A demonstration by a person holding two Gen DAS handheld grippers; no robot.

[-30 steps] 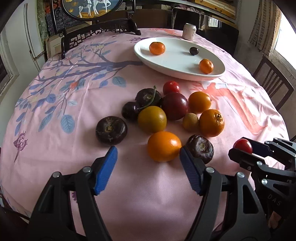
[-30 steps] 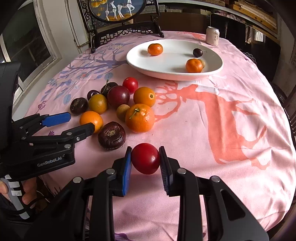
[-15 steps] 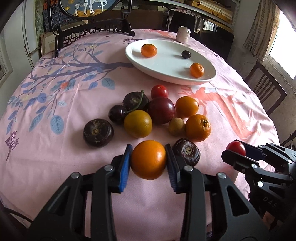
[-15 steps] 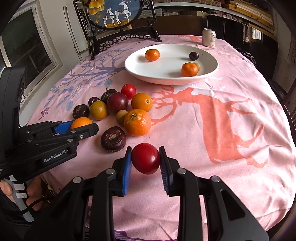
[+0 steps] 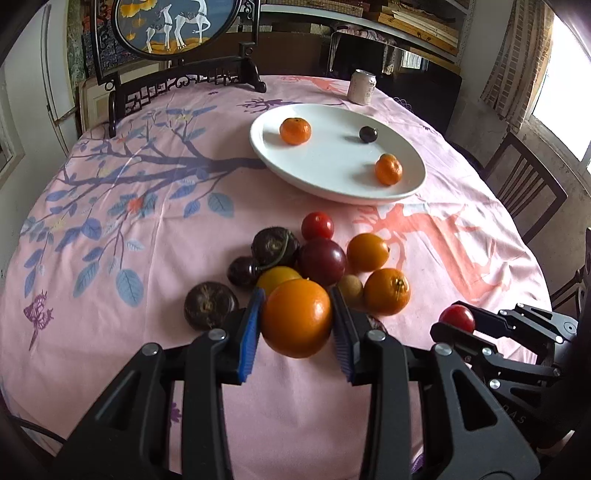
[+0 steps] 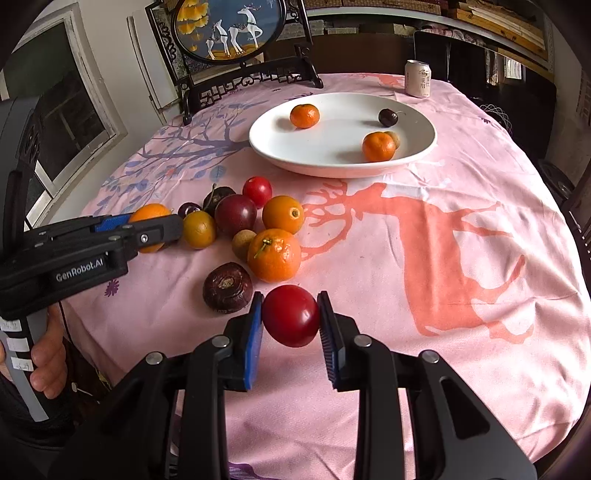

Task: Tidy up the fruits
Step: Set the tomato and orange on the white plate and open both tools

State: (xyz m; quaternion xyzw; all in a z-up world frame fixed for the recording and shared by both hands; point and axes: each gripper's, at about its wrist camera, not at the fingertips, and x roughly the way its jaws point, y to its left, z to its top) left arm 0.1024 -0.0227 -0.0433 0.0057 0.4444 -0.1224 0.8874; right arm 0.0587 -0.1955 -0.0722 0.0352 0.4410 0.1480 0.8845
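Observation:
My left gripper (image 5: 297,326) is shut on an orange (image 5: 297,317) and holds it above the pink tablecloth, in front of the fruit pile. My right gripper (image 6: 290,319) is shut on a red plum (image 6: 290,314), also lifted; it shows in the left wrist view (image 5: 457,318) at the right. The pile (image 6: 236,218) holds several fruits: oranges, dark plums, a red tomato, brown passion fruits. The white oval plate (image 5: 332,173) at the back holds two tangerines (image 5: 295,130) (image 5: 388,169) and a dark cherry (image 5: 368,133).
A drink can (image 5: 362,87) stands behind the plate. A framed deer screen on a dark stand (image 5: 177,33) sits at the table's far edge. Wooden chairs (image 5: 524,192) stand at the right. The left gripper's body (image 6: 85,251) is beside the pile.
My left gripper closed on the orange and lifted it off the cloth. My right gripper kept hold of the red plum and both views rose slightly.

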